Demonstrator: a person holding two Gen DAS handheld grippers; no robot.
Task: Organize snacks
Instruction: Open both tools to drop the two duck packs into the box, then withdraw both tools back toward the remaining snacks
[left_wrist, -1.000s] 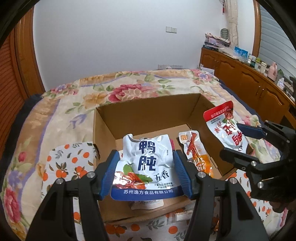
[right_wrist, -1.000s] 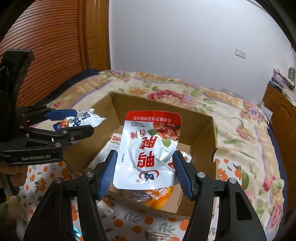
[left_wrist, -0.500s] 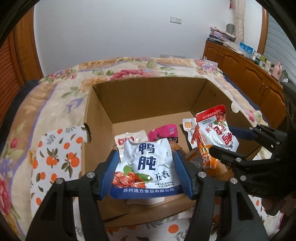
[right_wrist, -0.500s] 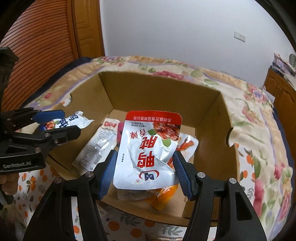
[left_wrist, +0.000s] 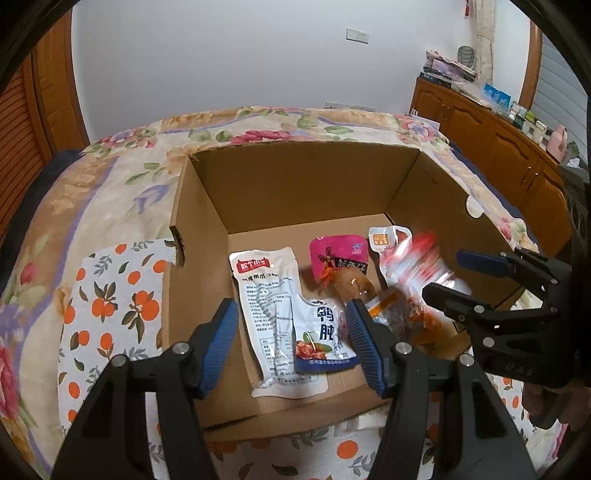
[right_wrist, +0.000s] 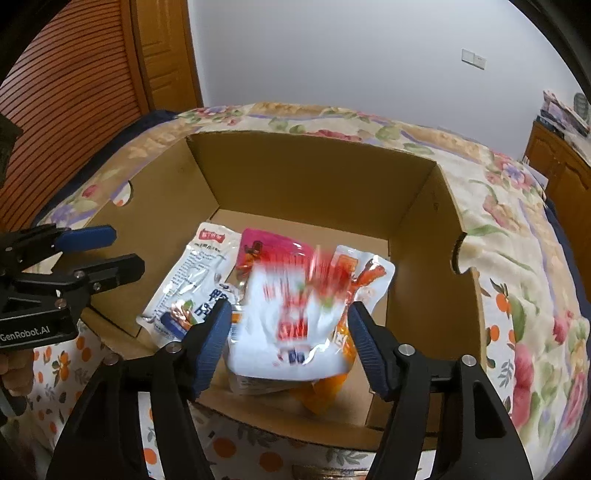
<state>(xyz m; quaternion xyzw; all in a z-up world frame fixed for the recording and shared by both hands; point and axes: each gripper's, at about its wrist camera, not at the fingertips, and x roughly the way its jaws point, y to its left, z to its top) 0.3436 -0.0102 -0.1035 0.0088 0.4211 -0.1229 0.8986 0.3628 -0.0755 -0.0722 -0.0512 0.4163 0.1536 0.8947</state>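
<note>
Left gripper (left_wrist: 291, 341): jaws spread apart, nothing held. It hovers over the near edge of the cardboard box (left_wrist: 303, 184), with the blue-and-white pouch (left_wrist: 323, 338) lying on the box floor below and between its blue pads (left_wrist: 221, 343). That pouch rests partly on top of a long white pouch with a red label (left_wrist: 267, 299), which lies flat along the left side of the box floor.

Right gripper (right_wrist: 290, 341): jaws likewise spread apart, nothing clamped. A red-and-white pouch (right_wrist: 295, 314) appears between its pads (right_wrist: 212, 339), strongly motion-blurred and apart from both of them. Whether this pouch rests on the items below cannot be told from the blur. In the left wrist view the same pouch (left_wrist: 417, 262) is a blur at the right side of the box, just left of the right gripper (left_wrist: 447, 277).

Under and beside the blurred pouch lie an orange clear-window pouch (right_wrist: 328, 387) and a pink packet (left_wrist: 338, 254); the pink packet sits toward the far middle of the box floor.

All snack items in view are inside the box. The box stands on a bed with a floral cover (left_wrist: 110, 184), and a cloth printed with oranges (left_wrist: 114, 306) lies on the bed at the left and near sides of the box. A wooden cabinet (left_wrist: 498, 147) runs along the far right wall.
</note>
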